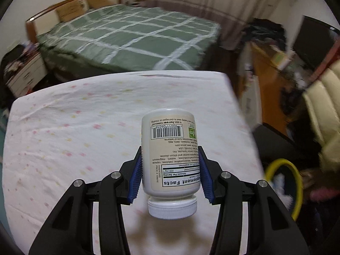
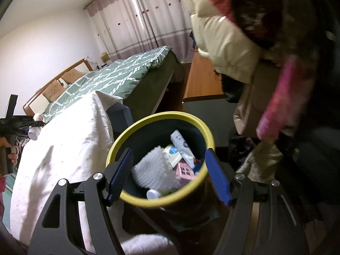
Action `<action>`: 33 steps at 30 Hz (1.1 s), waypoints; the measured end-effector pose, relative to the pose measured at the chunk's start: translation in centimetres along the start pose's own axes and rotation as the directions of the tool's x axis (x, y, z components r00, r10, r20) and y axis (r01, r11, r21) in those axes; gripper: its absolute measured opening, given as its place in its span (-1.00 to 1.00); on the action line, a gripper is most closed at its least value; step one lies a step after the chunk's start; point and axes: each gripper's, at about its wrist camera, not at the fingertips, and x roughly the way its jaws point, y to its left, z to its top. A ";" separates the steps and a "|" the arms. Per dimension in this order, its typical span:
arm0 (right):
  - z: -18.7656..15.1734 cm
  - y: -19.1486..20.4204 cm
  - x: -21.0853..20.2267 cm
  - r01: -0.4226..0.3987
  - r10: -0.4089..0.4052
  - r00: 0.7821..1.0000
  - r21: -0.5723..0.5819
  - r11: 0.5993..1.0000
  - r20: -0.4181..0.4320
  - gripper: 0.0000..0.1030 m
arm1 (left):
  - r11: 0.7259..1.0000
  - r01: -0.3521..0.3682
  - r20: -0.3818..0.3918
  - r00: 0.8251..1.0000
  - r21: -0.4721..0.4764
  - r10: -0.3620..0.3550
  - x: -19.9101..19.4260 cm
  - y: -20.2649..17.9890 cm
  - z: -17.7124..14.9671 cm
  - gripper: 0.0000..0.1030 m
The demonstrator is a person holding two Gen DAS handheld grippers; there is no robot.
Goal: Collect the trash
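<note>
There is one supplement bottle (image 1: 171, 161) outside the bin, and the left gripper (image 1: 171, 175) holds it: the two blue pads (image 1: 136, 176) press on its sides, so the jaws are closed on the body of the bottle. The bottle is white with a cream label, and it hangs upside down, its ribbed white cap (image 1: 172, 207) toward the camera and its base away. On the label one can read "Supplement Facts" and see one barcode and one small green mark. It is lifted above the table with a white cloth (image 1: 85, 131), where its shadow falls. In the right wrist view the same bottle (image 2: 34, 132) appears small at the far left. There is one trash bin (image 2: 161, 119), dark with a yellow rim, standing just beside the right edge of the table; its rim (image 1: 297, 182) shows also in the left view. Inside it I count about five pieces: one white foam sheet (image 2: 154, 170), one pink box (image 2: 185, 171), two white-blue packets (image 2: 180, 143), and one small white cap (image 2: 153, 194), though the heap is not clear. The right gripper (image 2: 170, 174) hangs over the bin with jaws wide apart, holding nothing. One green bed (image 1: 131, 36) is far behind.
</note>
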 end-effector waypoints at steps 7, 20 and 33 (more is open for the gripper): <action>-1.2 -1.9 -4.5 0.023 -0.023 0.998 0.013 1.000 0.052 0.33 | 0.974 0.155 -0.026 0.988 0.166 -0.152 -3.2 -10.4 -4.5 -0.08; -2.4 -5.5 -8.1 0.081 -0.084 0.994 0.045 0.996 0.071 0.40 | 0.895 0.331 -0.255 0.932 0.298 -0.259 2.6 -26.0 -12.5 -0.08; -2.6 -3.7 -8.5 0.041 -0.042 0.997 0.016 0.999 0.067 0.60 | 0.907 0.259 -0.116 0.965 0.331 -0.233 1.2 -26.5 -11.5 0.72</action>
